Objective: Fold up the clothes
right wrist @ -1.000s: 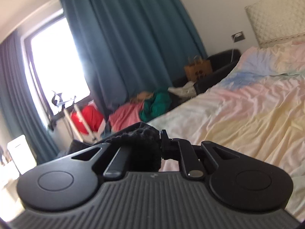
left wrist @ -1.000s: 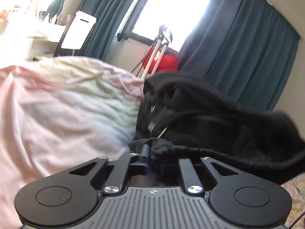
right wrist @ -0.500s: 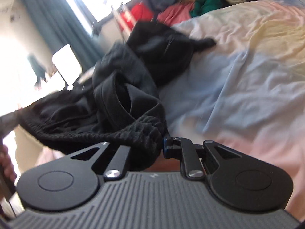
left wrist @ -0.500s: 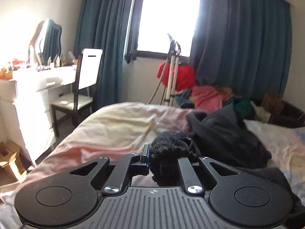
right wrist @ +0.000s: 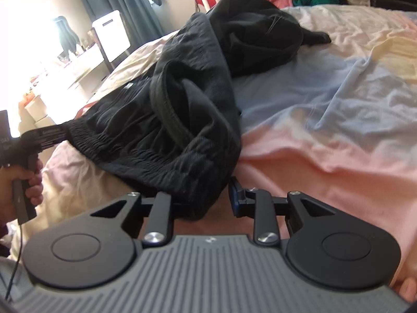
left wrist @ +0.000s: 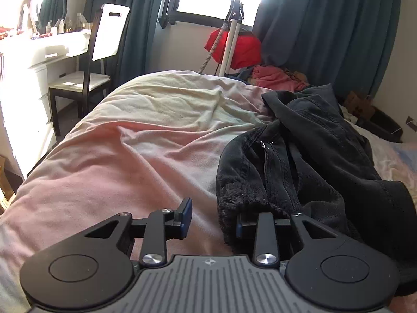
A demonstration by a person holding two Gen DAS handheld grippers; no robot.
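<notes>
**Black garment set down on the bed, both grips letting go**

The black garment [left wrist: 307, 161] lies in a rumpled heap on the bed [left wrist: 135, 156], its ribbed elastic hem nearest the camera and the rest bunched and folded over itself toward the far side. This looks like the lay-out step before any fold. The left hand-held gripper [left wrist: 212, 217] has its jaws opening: the left pad stands clear over the sheet, while the hem drapes against the right finger without being pinched. The right hand-held gripper [right wrist: 208, 200] is opening as well, with the hem's corner lying across its left finger and the right pad free.

Next, I judge, the cloth needs spreading flat: the bunched folds and the loop of waistband standing up in the middle must be pulled out before a clean crease is possible.

Beyond the bed stand a chair [left wrist: 86, 78] and a white dresser [left wrist: 39, 52] on the left, with dark curtains [left wrist: 325, 26] and a pile of red and pink clothes [left wrist: 271, 75] behind. None of it blocks the work; only the wrinkled sheet may drag.
</notes>
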